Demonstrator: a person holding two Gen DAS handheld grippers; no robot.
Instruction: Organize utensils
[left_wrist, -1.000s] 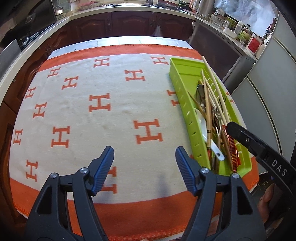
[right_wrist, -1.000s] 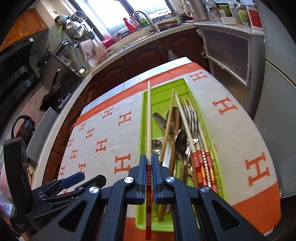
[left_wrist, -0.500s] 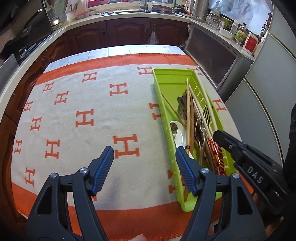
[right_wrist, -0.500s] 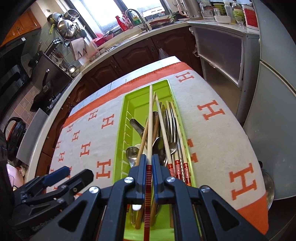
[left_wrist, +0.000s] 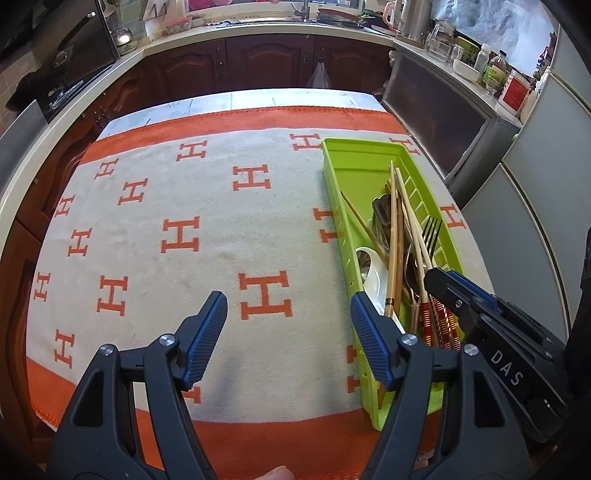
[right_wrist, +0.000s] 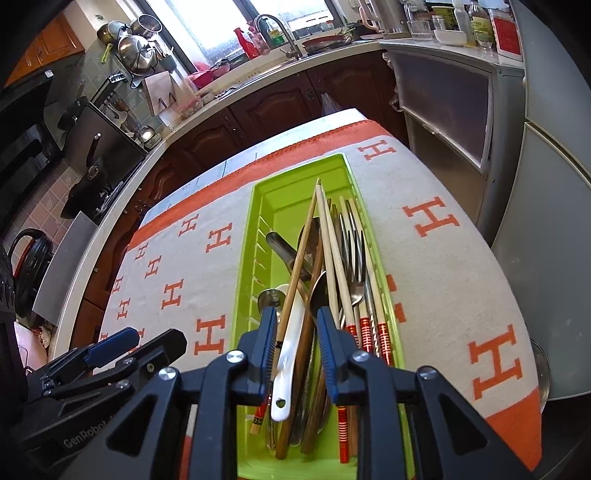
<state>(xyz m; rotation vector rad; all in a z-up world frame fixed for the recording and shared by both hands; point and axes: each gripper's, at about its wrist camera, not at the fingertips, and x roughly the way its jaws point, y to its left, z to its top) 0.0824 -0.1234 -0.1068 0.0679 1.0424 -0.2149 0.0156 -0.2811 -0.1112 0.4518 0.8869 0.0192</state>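
On the tabletop (left_wrist: 236, 98), over a cream blanket (left_wrist: 221, 229) with orange H marks and orange borders: one long lime-green tray (right_wrist: 291, 199), set lengthwise along the blanket's right part, walls slotted.

Contents of tray, heaped lengthwise:
- pale chopsticks with red-banded ends (right_wrist: 364, 328), along the right wall;
- one further pale, red-banded chopstick (right_wrist: 328, 240), lying on the heap, its near end passing under the right gripper's right finger;
- brown wooden chopsticks (right_wrist: 301, 251), crossing the pile at a slant;
- metal forks (right_wrist: 356, 247), tines pointing away from the camera;
- metal spoons (right_wrist: 269, 297), partly buried;
- white ceramic spoon (right_wrist: 290, 354), handle toward the near end.

Right gripper (right_wrist: 297, 325): above the near end of the tray, jaws parted by a moderate gap and holding nothing; the white spoon's handle and a brown chopstick show in the gap, lying in the tray below.

Left gripper (left_wrist: 288, 321): over bare blanket just left of the tray, jaws spread wide, nothing between them; its right finger (left_wrist: 369, 339) overlaps the tray's left wall in view.

Kitchen counter (right_wrist: 258, 77) with sink and dark cabinets beyond the tabletop.
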